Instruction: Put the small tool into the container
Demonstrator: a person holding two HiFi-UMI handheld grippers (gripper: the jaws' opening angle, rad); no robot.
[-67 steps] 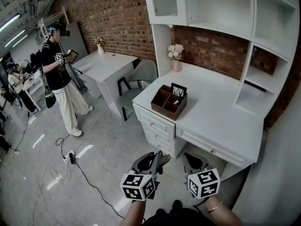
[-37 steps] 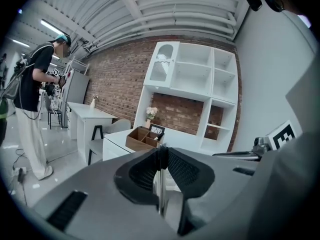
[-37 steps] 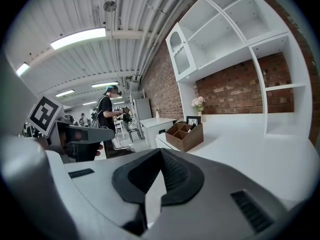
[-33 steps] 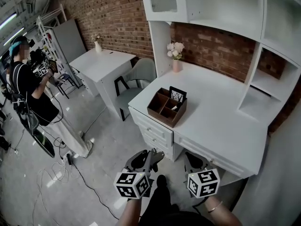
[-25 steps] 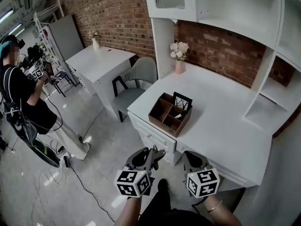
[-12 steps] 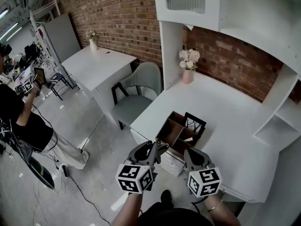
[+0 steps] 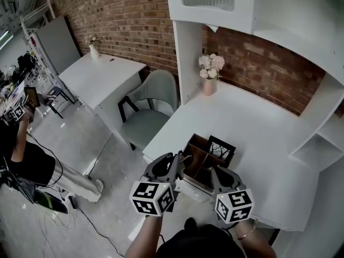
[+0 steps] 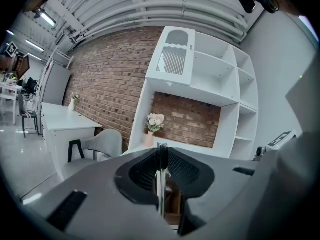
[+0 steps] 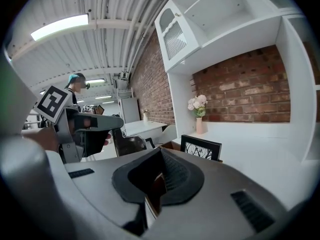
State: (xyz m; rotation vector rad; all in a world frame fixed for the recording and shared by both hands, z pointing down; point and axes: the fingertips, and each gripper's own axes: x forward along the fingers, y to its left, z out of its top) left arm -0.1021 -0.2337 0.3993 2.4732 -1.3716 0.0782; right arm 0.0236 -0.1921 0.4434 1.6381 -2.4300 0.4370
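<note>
Item: small tool [image 8: 161, 181], clamped upright in my left gripper [image 7: 180, 159], presumably for dropping into the container [image 7: 196, 145] at twelve o'clock. Right gripper [image 7: 217, 174]: clenched, empty.

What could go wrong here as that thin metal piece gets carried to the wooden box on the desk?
The left tool pinches only a thin metal strip, so it might twist or slip out before reaching the wooden organizer. The organizer sits close to the front edge of the white desk; a bump could shove it off.
</note>
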